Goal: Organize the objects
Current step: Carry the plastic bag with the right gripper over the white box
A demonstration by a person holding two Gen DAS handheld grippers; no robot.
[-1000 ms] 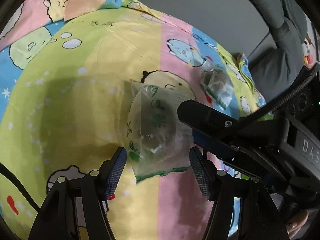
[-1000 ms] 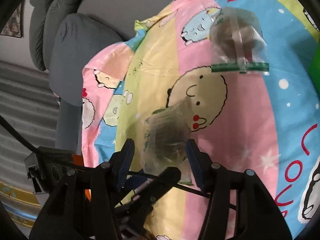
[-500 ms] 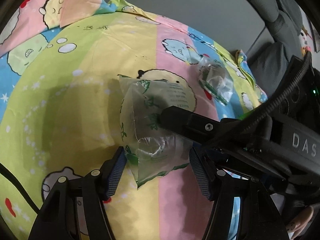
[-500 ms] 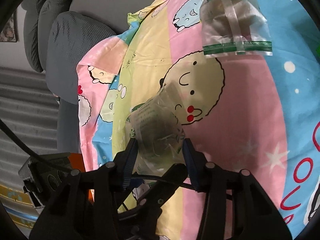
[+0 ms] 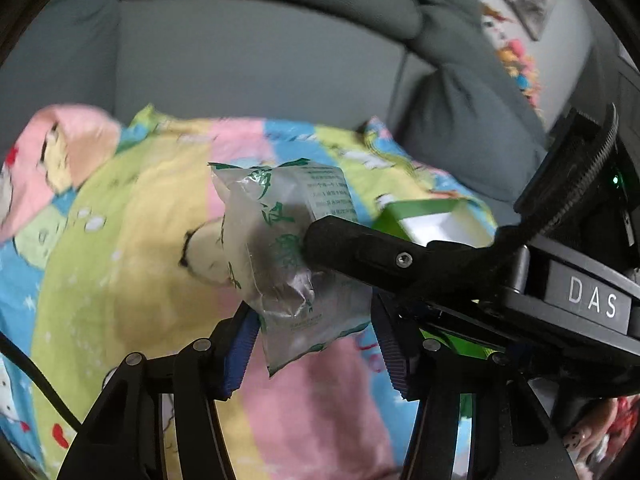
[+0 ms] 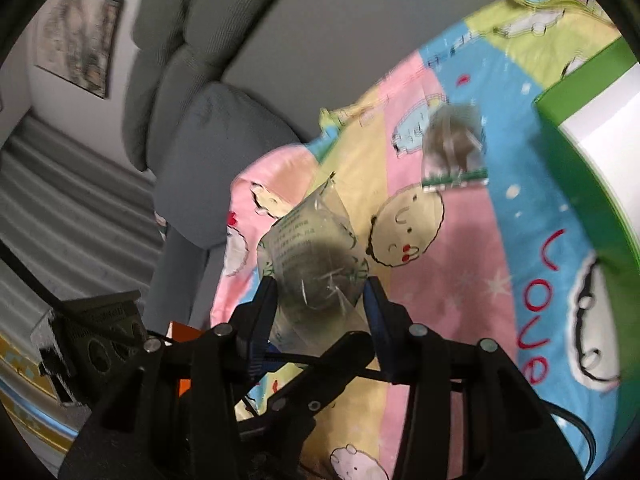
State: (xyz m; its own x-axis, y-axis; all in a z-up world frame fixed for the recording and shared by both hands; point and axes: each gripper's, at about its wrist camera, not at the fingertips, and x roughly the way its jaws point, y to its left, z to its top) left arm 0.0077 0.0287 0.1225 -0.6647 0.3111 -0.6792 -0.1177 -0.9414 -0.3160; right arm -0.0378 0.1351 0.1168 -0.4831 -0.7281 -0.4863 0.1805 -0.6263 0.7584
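While both my tongs (image 5: 314, 344) (image 6: 320, 312) have just closed on one clear packet (image 5: 280, 248), a cartoon sheet (image 5: 120, 260) drapes the grey sofa (image 5: 240, 40)

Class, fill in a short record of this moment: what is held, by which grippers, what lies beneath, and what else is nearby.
held item: clear packet with green print
left gripper: closed on the packet
right gripper: closed on the same packet
surface: cartoon sheet
nearby: second clear packet lying on the sheet; green box at the right
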